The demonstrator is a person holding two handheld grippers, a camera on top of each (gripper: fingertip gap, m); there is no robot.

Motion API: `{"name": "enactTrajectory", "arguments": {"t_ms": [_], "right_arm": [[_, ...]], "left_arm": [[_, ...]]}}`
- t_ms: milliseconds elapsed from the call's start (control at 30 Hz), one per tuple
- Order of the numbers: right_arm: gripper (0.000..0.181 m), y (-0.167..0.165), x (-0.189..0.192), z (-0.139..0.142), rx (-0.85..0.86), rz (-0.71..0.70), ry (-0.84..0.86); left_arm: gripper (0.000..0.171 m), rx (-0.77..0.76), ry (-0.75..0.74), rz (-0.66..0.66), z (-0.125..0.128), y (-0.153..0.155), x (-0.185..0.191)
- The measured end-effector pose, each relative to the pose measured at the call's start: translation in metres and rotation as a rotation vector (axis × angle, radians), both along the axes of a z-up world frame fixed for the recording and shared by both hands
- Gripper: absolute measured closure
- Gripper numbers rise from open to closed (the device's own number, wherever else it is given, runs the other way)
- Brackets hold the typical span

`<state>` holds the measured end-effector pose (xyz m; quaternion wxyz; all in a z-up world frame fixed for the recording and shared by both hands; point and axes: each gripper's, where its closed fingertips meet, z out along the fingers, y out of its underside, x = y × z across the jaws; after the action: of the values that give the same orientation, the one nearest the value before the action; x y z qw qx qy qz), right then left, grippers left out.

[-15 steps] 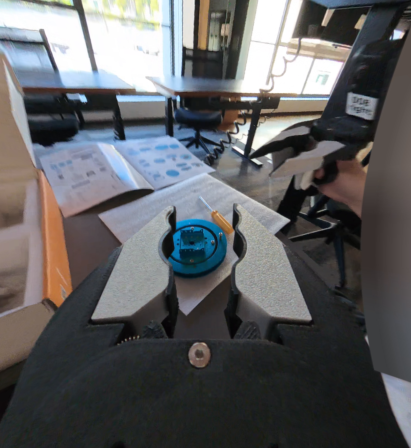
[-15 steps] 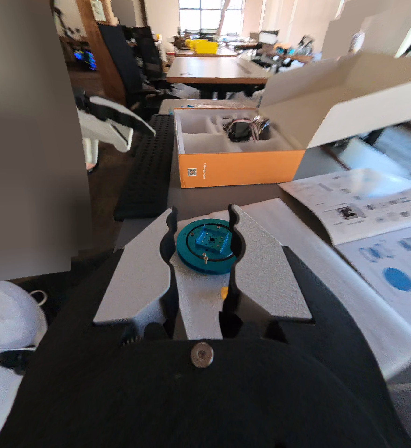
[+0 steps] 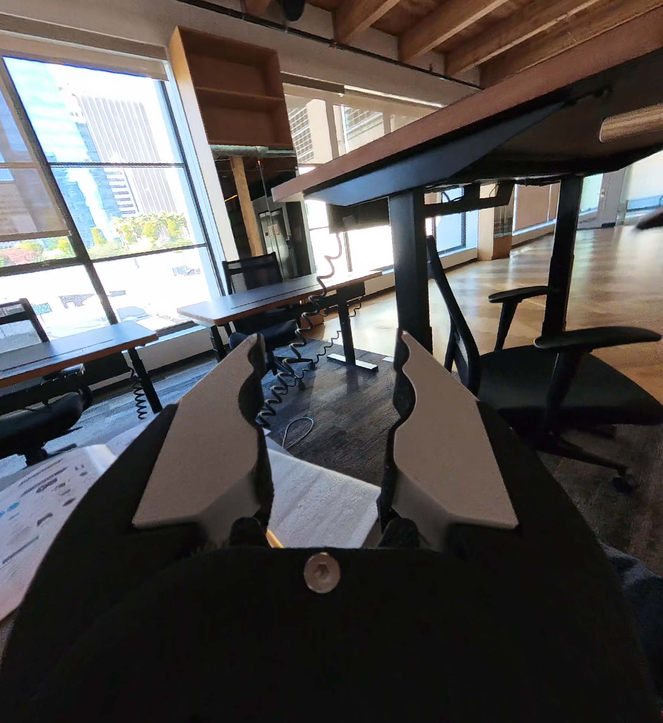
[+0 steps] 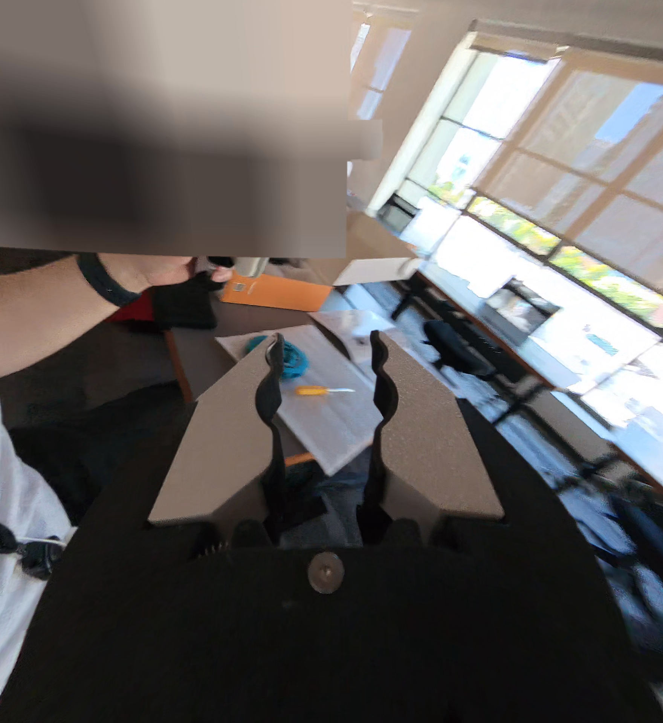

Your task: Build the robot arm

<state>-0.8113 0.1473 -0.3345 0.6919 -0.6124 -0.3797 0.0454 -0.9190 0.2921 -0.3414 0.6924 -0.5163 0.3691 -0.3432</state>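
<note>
My left gripper (image 3: 328, 354) hangs w/ jaws apart, nothing between them, aimed across the office at a black chair (image 3: 549, 385); a foam sheet (image 3: 322, 504) and an open booklet (image 3: 17, 524) lie below it. My right gripper (image 4: 326, 344), also spread and empty, is raised over the foam sheet (image 4: 334, 422) near the table's edge, where a blue disc (image 4: 294, 362) and an orange-handled screwdriver (image 4: 322, 390) lie apart; an orange box (image 4: 275, 293) sits beyond.

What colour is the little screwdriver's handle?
Yellow-orange. The screwdriver shows best in the right wrist view, lying on the white foam sheet.
</note>
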Motion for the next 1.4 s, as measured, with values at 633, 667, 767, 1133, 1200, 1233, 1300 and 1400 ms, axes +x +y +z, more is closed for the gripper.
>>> {"name": "enactTrajectory", "arguments": {"t_ms": [633, 667, 767, 1133, 1200, 1233, 1300, 1400], "right_arm": [[0.173, -0.015, 0.392, 0.215, -0.639, -0.768, 0.029], [0.173, -0.013, 0.4, 0.209, -0.703, -0.786, 0.014], [0.173, -0.003, 0.41, 0.2, -0.869, -0.813, 0.179], [0.166, 0.006, 0.418, 0.186, -1.029, -0.964, 0.19], [0.166, 0.005, 0.415, 0.178, -1.073, -0.973, 0.165], [0.166, 0.004, 0.415, 0.174, -1.095, -0.98, 0.156], [0.167, 0.005, 0.417, 0.173, -1.098, -0.997, 0.155], [0.174, 0.003, 0.417, 0.172, -1.106, -0.988, 0.158]], "left_arm": [[0.112, 0.035, 0.406, -0.029, 0.059, 0.071, 0.069], [0.112, 0.027, 0.419, -0.025, 0.056, 0.072, 0.072], [0.113, -0.021, 0.441, -0.039, 0.043, 0.073, 0.08], [0.12, -0.048, 0.582, 0.028, 0.015, 0.082, 0.094], [0.12, -0.051, 0.597, 0.032, 0.012, 0.081, 0.094], [0.121, -0.051, 0.599, 0.032, 0.011, 0.081, 0.094], [0.121, -0.054, 0.599, 0.034, 0.009, 0.079, 0.092], [0.122, -0.063, 0.601, 0.038, 0.005, 0.076, 0.087]]}}
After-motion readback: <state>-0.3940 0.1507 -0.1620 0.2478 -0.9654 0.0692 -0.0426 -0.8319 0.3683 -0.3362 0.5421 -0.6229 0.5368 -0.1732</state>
